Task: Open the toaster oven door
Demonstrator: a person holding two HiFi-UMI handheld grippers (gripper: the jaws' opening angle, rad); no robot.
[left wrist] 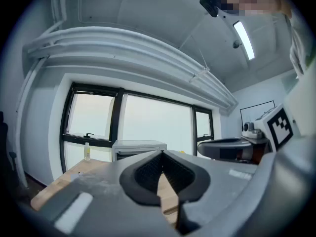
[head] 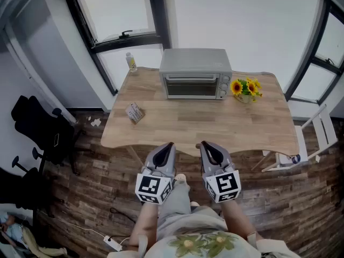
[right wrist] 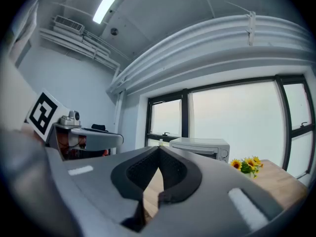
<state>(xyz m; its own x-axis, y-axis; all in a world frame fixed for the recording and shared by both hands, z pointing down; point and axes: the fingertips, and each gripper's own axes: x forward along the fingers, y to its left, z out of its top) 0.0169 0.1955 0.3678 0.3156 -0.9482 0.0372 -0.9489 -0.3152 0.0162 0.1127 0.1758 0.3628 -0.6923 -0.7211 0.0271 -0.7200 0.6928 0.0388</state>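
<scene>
The oven point(head: 194, 74), door closed, sits at the table's point(head: 215, 128) 12 o'clock edge, with flowers point(head: 246, 88) just beside it at 3 o'clock. The left gripper point(head: 168, 145) and right gripper point(head: 204, 145) hover side by side at the table's 6 o'clock edge, both with jaws pressed together, holding nothing.

Toaster oven point(head: 195, 73) far back on the table point(head: 215, 128), bottle point(head: 131, 62) left of it, flowers point(head: 246, 88) right, box point(head: 134, 112) before the bottle.
</scene>
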